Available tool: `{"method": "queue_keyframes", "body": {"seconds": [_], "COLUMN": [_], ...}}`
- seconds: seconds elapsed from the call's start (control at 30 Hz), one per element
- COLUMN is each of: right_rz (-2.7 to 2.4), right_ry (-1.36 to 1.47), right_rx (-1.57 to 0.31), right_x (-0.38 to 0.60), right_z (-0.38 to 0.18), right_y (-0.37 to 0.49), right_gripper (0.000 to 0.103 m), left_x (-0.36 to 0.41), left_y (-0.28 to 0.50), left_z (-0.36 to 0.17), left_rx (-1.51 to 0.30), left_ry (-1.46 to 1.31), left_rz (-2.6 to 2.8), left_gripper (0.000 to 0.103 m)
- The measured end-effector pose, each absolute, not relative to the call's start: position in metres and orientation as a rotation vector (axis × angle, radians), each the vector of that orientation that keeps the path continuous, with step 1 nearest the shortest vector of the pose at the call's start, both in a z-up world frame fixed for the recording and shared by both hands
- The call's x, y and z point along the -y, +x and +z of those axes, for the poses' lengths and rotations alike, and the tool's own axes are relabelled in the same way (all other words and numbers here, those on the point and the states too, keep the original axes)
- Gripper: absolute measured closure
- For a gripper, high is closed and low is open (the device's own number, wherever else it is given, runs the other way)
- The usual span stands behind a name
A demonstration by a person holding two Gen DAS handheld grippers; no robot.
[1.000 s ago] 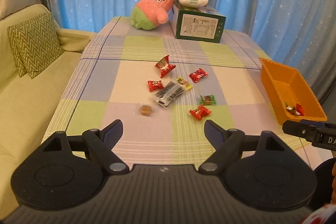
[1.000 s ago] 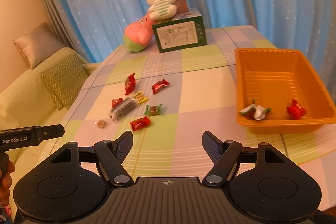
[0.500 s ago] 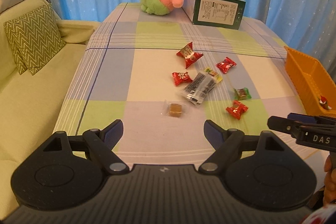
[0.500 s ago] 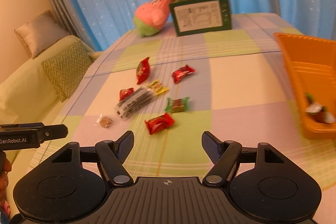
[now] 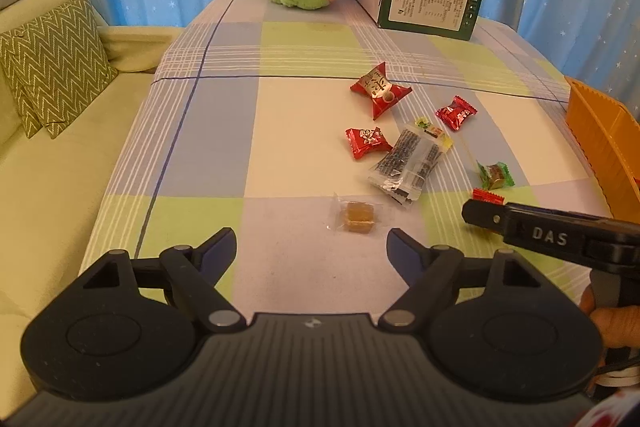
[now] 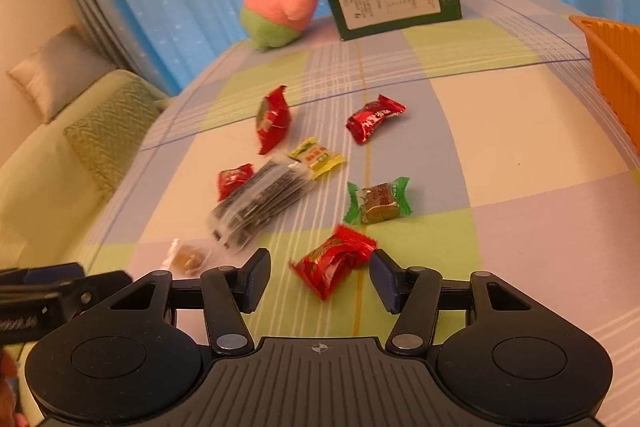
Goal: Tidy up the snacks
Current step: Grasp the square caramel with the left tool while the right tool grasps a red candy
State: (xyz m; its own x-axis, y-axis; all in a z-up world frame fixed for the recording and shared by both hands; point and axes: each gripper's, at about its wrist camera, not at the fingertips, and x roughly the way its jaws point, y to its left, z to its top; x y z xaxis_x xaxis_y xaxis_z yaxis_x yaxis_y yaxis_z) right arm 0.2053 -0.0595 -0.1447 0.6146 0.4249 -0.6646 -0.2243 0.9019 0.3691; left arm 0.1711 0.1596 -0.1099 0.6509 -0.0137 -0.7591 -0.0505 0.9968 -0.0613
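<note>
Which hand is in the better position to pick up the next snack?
Right. The right gripper already has the red candy between its fingers, which have just been closing. The left gripper is open, short of the brown candy.

Wrapped candies (image 6: 334, 265) scattered flat on tablecloth (image 6: 500, 147).

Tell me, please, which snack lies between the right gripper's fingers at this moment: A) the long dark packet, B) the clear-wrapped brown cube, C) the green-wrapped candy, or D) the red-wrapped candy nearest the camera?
D: in the right wrist view the red-wrapped candy lies in the gap of the right gripper, whose jaws have just been closing and do not yet press on it; the green-wrapped candy sits farther up the table.
</note>
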Motion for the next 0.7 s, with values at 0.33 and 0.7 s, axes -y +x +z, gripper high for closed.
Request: {"method": "queue_keyframes", "body": {"seconds": [0.33, 0.7], "right_rz": [0.38, 0.347], "right_ry": [-0.013, 0.058], "right_rx": [-0.771, -0.781], "right_x": [0.041, 0.082], "right_z": [-0.15, -0.142], "right_y": [0.201, 0.199], "right_gripper": [0.079, 0.08], "left_x": [-0.156, -0.135], "left_y": [0.179, 0.204], "left_z": [-0.12, -0.141], "left_rx": [-0.864, -0.863], "left_ry": [-0.095, -0.02], "left_rz": [-0.039, -0.105], "left_gripper": [0.027, 0.047]}}
